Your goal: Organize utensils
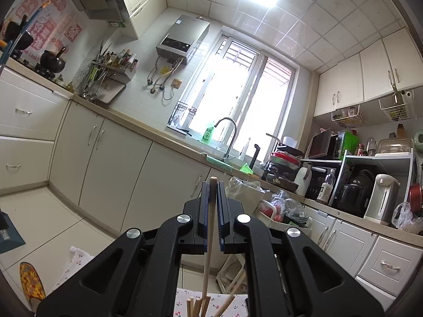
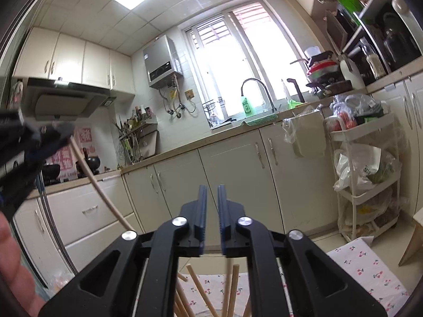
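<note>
Left gripper clamps slim pale wooden chopstick at centre frame — right gripper slightly parted, empty, above loose round chopsticks.

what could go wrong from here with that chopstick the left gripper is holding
1. The left gripper pinches one wooden chopstick near its top end, so the long free part below could swing or slip out.
2. Its lower end hangs among the other chopsticks standing loosely below, and could snag or knock them over.
3. The right gripper, jaws slightly apart and empty, is close beside the left one; the two could bump.
</note>
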The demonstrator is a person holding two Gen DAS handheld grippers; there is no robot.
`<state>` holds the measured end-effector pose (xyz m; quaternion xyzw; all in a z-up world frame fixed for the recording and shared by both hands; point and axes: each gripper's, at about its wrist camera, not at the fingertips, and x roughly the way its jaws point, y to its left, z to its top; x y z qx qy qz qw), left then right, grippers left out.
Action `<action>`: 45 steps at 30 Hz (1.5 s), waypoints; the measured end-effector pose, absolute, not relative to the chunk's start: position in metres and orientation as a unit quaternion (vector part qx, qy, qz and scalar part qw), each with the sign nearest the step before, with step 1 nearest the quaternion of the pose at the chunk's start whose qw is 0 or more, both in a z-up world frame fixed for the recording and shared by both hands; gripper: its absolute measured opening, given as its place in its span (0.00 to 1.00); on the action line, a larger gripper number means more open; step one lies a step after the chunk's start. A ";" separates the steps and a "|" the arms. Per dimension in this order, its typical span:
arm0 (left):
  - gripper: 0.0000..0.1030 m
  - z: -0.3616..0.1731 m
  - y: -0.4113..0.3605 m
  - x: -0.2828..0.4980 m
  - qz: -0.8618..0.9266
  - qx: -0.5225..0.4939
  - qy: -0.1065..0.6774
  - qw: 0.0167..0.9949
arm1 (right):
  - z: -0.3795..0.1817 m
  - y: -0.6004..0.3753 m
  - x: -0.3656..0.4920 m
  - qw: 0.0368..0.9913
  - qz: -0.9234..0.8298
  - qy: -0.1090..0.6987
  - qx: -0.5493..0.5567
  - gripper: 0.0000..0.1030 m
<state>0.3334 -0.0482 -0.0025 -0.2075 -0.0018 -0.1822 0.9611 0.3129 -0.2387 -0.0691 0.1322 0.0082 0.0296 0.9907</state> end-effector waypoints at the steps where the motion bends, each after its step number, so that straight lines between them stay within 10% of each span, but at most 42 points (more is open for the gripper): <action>1: 0.05 0.000 -0.048 0.332 -0.183 -0.208 -0.004 0.961 | -0.070 -0.237 0.311 0.992 0.033 0.007 0.125 0.25; 14: 0.05 0.003 -0.049 0.320 -0.198 -0.193 0.012 0.961 | -0.051 -0.288 0.256 0.986 0.003 0.007 0.165 0.46; 45: 0.05 -0.035 -0.083 0.325 -0.204 -0.140 0.071 0.966 | -0.105 -0.334 0.224 0.966 -0.021 0.115 0.230 0.52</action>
